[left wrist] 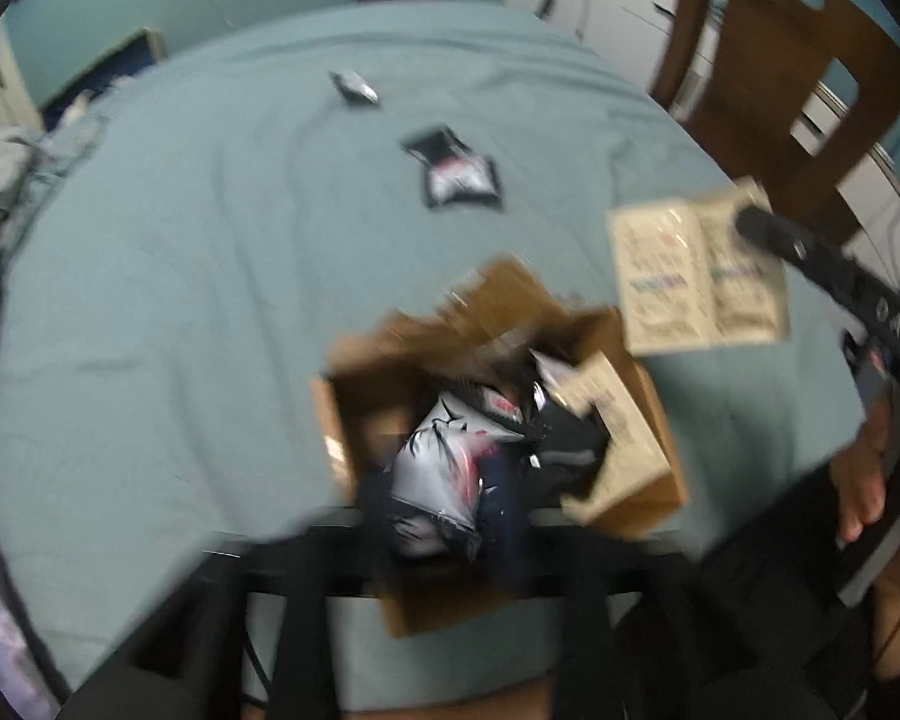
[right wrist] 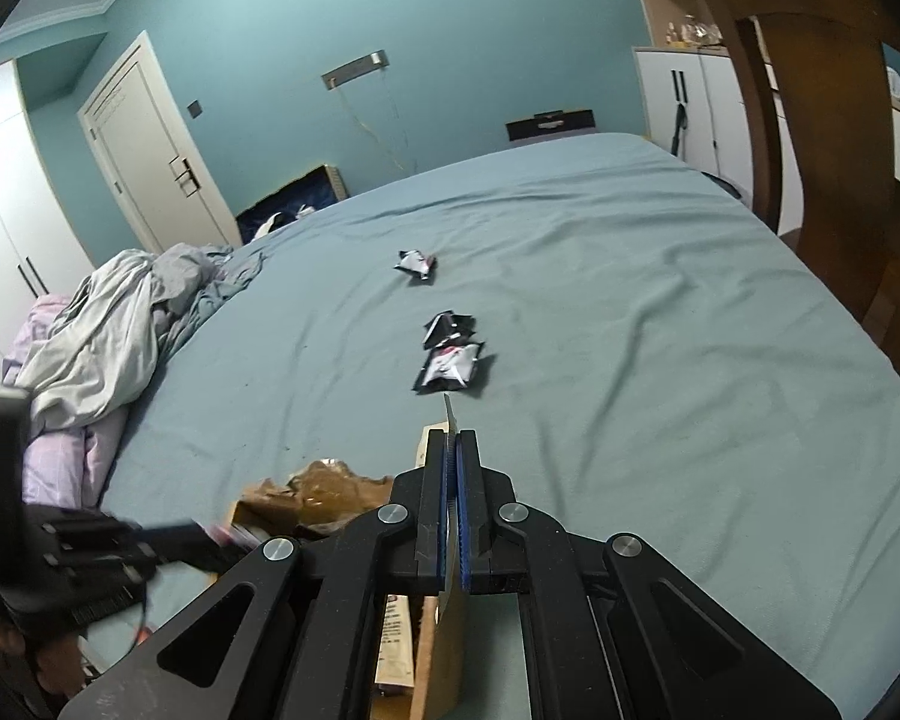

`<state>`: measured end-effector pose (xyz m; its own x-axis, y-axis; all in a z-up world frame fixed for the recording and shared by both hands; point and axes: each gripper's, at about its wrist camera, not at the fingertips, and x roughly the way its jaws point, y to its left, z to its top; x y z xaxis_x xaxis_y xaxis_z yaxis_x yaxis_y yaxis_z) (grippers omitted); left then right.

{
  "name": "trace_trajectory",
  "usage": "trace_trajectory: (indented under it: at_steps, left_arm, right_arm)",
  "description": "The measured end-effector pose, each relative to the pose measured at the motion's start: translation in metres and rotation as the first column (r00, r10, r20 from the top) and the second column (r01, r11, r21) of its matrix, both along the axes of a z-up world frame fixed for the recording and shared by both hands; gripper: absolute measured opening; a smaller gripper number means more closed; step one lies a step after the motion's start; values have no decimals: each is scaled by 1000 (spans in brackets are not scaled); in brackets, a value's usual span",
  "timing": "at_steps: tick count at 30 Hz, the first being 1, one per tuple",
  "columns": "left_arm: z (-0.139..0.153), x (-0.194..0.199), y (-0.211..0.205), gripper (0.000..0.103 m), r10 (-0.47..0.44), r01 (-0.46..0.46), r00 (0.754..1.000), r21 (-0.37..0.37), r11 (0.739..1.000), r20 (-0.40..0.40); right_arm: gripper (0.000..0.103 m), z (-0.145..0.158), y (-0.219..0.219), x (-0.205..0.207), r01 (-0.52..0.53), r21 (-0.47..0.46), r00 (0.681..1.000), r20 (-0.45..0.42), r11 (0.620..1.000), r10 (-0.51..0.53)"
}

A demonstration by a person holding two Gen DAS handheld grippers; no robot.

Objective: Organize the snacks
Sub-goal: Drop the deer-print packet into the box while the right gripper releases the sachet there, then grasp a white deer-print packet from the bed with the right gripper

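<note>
While the left-wrist view is blurred, these points can be read:

Right gripper (right wrist: pixel 453 450): fingers clenched on a beige snack packet (left wrist: pixel 699 273), pinched by its thin edge and held in the air just beside the box.
Left gripper (right wrist: pixel 168 534): seen from the right-wrist view reaching toward the box; whether its fingers are released or clenched cannot be told through the blur.
Cardboard box (left wrist: pixel 660 420): open on the bed (right wrist: pixel 630 300), flaps up, holding black-and-white packets and another beige packet.
Loose snacks: a black-and-white packet (right wrist: pixel 452 367) beyond the box, a small black packet (right wrist: pixel 448 327) touching it, a third packet (right wrist: pixel 416 264) farther off.
Bedding (right wrist: pixel 120 324): crumpled at the bed's left edge.
Wooden chair (right wrist: pixel 822 138): right of the bed.
</note>
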<state>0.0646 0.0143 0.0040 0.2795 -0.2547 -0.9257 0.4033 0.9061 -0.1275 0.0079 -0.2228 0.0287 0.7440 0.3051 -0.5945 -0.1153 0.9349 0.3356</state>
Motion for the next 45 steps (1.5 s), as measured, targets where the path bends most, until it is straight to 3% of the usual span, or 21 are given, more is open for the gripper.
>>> trace_trajectory:
  at_steps: [1, 2, 5, 9, 16, 25, 26, 27, 29, 30, 36, 39, 45]
  left_arm:
    - [3, -2, -2, 84, -15, 15, 1000, 2, 1000, 25]
    - [10, -6, -3, 88, -13, 12, 997, 15, 1000, 73]
    - [21, -6, -5, 89, -5, -5, 987, 60, 998, 162]
    - [22, -3, -1, 89, 36, -58, 979, 103, 993, 203]
    - [11, 12, 15, 89, 121, -156, 973, 175, 972, 195]
    - [9, 22, 36, 89, 214, -240, 962, 151, 959, 170]
    - [8, 22, 37, 89, 217, -242, 962, 150, 959, 168]
    - [8, 23, 37, 89, 218, -243, 962, 149, 959, 166]
    - [8, 22, 36, 89, 215, -241, 962, 154, 958, 169]
    - [8, 22, 34, 89, 211, -238, 963, 157, 959, 170]
    - [9, 20, 27, 89, 186, -218, 966, 176, 960, 182]
    - [9, 20, 24, 89, 178, -212, 966, 183, 960, 188]
    - [3, 36, 11, 91, 161, -205, 967, 221, 954, 198]
  right_arm:
    - [1, 0, 1, 0, -6, 0, 1000, -1, 1000, 6]
    - [1, 0, 1, 2, -15, 0, 1000, -3, 1000, 15]
    - [1, -1, 5, 5, -40, -8, 999, -7, 999, 40]
    - [1, -2, 13, 6, -95, -5, 995, -21, 995, 95]
    - [1, -2, 22, 7, -199, 10, 979, -32, 980, 200]
    - [5, -16, 41, 19, -358, 129, 923, -102, 925, 372]
    - [13, -20, 40, 24, -345, 147, 922, -132, 927, 364]
    - [33, -23, 40, 27, -335, 144, 922, -154, 931, 356]
    - [60, -26, 35, 33, -298, 131, 929, -186, 945, 319]
    - [64, -25, 30, 35, -273, 137, 938, -180, 952, 295]
    - [72, -12, -10, 37, -78, 139, 985, -143, 987, 98]
    - [72, -13, -23, 43, 7, 72, 985, -172, 997, 5]
    - [72, -16, -28, 52, 50, 46, 969, -245, 998, -37]
